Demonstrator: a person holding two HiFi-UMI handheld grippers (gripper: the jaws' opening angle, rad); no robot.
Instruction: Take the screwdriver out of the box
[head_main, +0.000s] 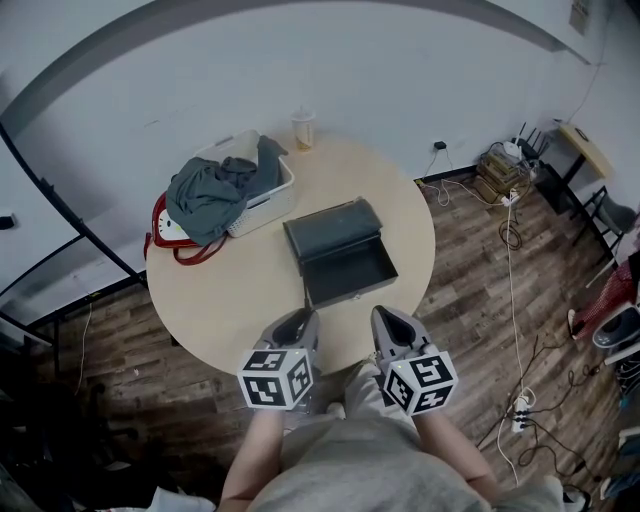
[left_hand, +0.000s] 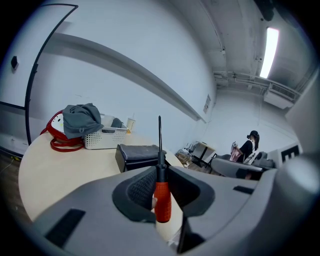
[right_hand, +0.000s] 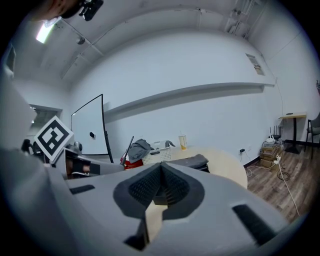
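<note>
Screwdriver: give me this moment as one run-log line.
left tool: shut on screwdriver, red handle between pads | right tool: shut, empty | box: open on table | screwdriver: out of box

no print is legible anywhere; the wall notice (right_hand: 255, 64) is too small to read.

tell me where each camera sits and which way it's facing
Head view: on the person's head, steeply down at the round table, open box; left tool, right tool, forearms show.
Left gripper view: on left tool, across the table; jaws clamp the screwdriver.
Right gripper view: on right tool, same way; jaws together, empty.
Shared: both gripper views show the box and basket.
</note>
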